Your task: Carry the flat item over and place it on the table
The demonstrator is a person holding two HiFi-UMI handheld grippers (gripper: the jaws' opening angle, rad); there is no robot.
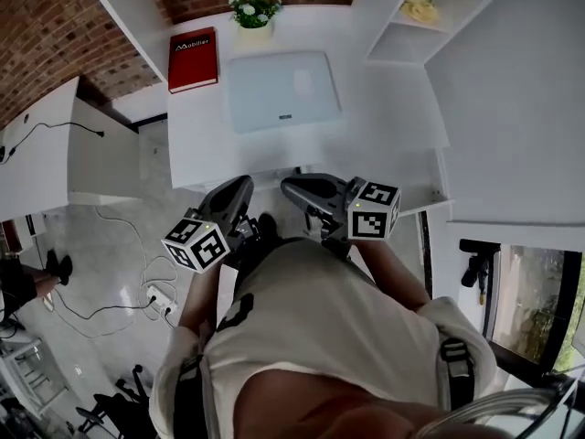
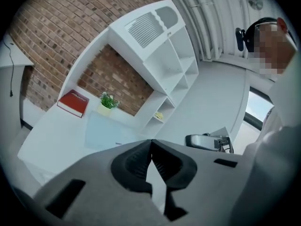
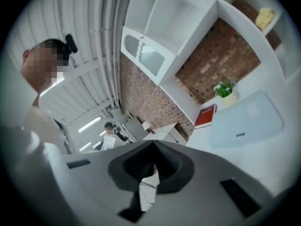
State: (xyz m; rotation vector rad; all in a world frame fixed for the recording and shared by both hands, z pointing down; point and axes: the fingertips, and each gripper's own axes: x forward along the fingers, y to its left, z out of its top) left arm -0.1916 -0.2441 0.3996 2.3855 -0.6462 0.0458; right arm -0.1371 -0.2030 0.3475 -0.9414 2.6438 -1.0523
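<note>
The head view is evenly and softly lit: the white table (image 1: 384,126) is bright without blowing out, the glossy floor (image 1: 101,245) carries pale reflections, daylight shows at the window (image 1: 539,291) low on the right, and straight edges bow towards the borders. Both gripper views are round fisheye pictures with black vignetted corners and strongly curved lines. In them the left gripper (image 2: 151,142) and right gripper (image 3: 153,144) sit close to the lens, grey and slightly soft, the room behind is fairly sharp, and ceiling light strips (image 3: 91,124) glow white in the right gripper view.
</note>
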